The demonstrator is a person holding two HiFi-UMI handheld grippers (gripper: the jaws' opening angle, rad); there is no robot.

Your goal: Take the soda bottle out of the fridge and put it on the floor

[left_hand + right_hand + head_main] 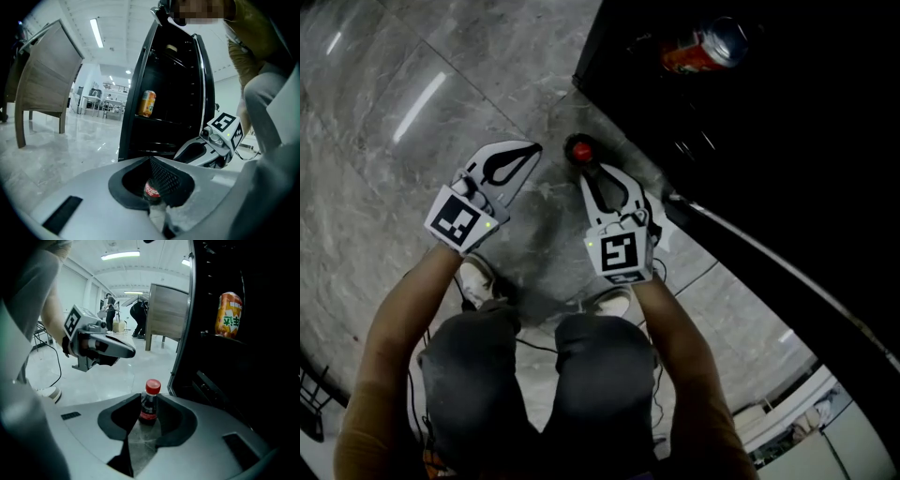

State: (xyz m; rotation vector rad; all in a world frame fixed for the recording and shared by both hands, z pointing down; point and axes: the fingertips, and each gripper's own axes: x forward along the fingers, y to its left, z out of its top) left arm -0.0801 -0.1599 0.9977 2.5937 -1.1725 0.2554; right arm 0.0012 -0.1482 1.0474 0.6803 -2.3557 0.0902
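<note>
Jaws of right gripper (594, 171) stand slightly apart, holding nothing; the soda bottle (149, 404) stands upright on the floor (105, 376) just ahead; left gripper (532, 148) is closed and empty

Soda bottle (578, 150) stood on the floor (412, 84), right in front of the open fridge (769, 141). A can (705, 49) sat on a shelf (157, 120) inside, further back & higher up. Right gripper (593, 170) was just behind the bottle, fingers pointing at it. Left gripper (532, 149) was beside it on the left, apart from the bottle. Person's knees (534, 356) & shoes (478, 277) were behind both grippers.
</note>
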